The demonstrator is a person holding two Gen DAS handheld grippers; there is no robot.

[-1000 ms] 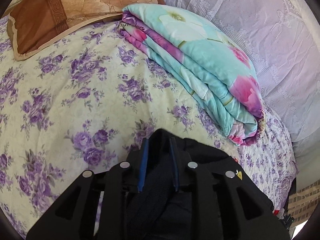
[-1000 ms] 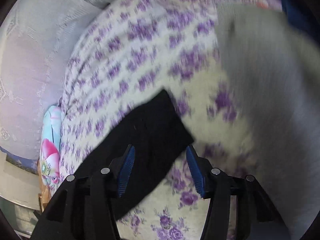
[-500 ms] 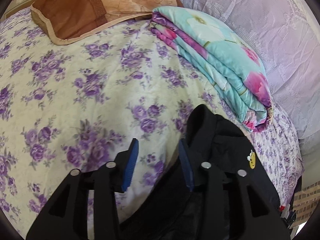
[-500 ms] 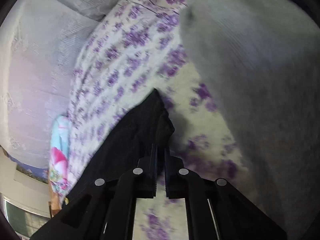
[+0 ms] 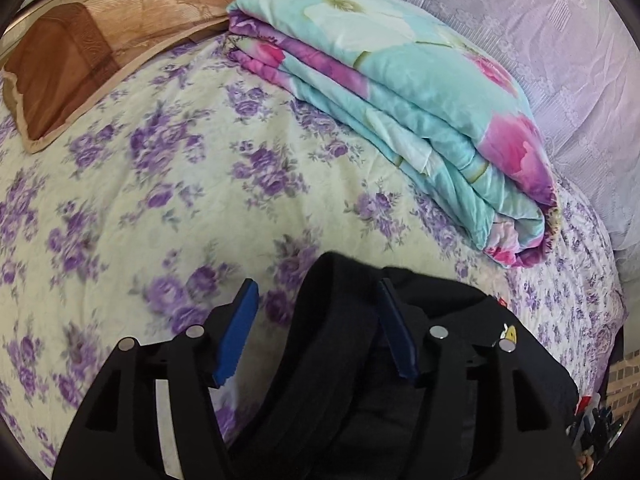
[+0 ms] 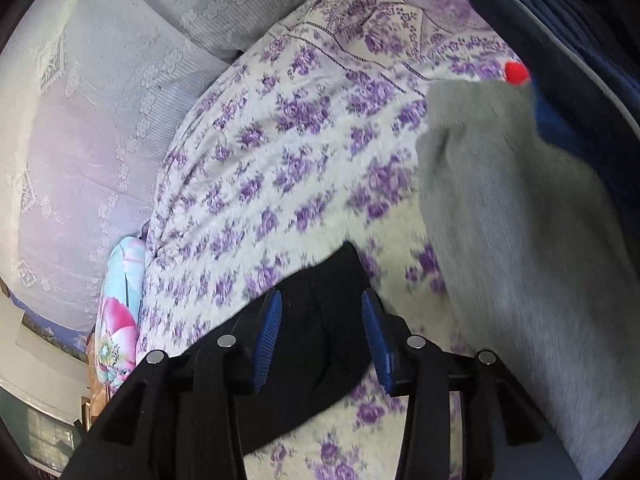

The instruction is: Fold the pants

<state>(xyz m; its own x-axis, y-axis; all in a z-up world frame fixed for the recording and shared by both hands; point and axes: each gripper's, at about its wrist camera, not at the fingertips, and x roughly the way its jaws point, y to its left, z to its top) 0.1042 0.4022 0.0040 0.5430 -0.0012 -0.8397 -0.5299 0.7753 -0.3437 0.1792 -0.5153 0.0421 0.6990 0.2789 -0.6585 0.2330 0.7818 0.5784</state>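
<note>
The black pants point(image 5: 344, 340) lie on the purple-flowered bedsheet point(image 5: 168, 200). In the left wrist view my left gripper point(image 5: 316, 320) is open, and a thick folded edge of the pants sits between its blue pads point(image 5: 236, 332), nearer the right pad. In the right wrist view my right gripper point(image 6: 320, 336) is open, and the pants' end point(image 6: 328, 320) lies flat between its pads point(image 6: 266, 336). A small yellow badge point(image 5: 509, 334) marks the pants.
A folded teal and pink quilt point(image 5: 400, 112) lies ahead right of the left gripper, with a brown pillow point(image 5: 80, 60) at the far left. A grey garment point(image 6: 520, 260) and dark blue clothing point(image 6: 580, 80) lie right of the right gripper. A pale lace cover point(image 6: 80, 140) flanks the bed.
The left gripper opened wider and moved back over the pants' edge. The right gripper, shut on the pants half a second ago, has opened and let them lie on the sheet.
</note>
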